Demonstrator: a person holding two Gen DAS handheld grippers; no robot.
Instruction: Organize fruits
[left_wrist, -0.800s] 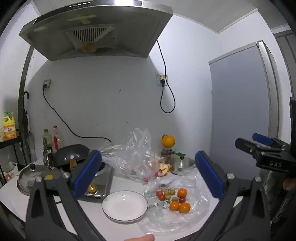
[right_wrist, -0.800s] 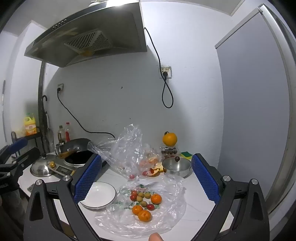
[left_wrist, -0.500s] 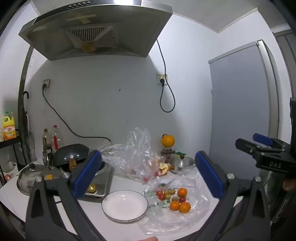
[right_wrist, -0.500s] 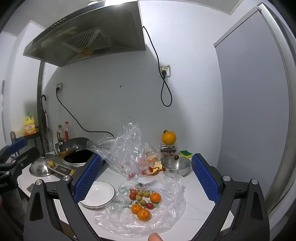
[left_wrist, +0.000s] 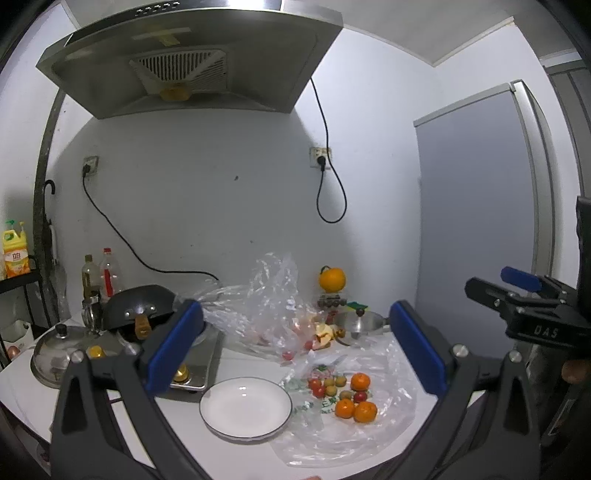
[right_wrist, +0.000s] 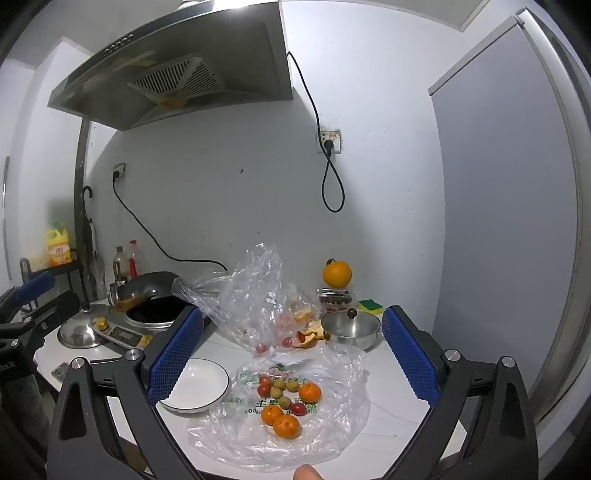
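Observation:
Small oranges, red tomatoes and greenish fruits lie on a flat clear plastic bag on the white counter. An empty white plate sits just left of them. My left gripper is open and empty, well above and short of the fruit. My right gripper is open and empty, also held back from the counter. The right gripper shows at the right edge of the left wrist view.
A crumpled bag with fruit and peel stands behind. A lidded steel pot, a big orange on a box and a sponge are at the back right. A wok on a stove, a pan lid and bottles are left. A fridge is right.
Both grippers have drifted only slightly; the right view has shifted a little to the left. Nothing on the counter has moved.

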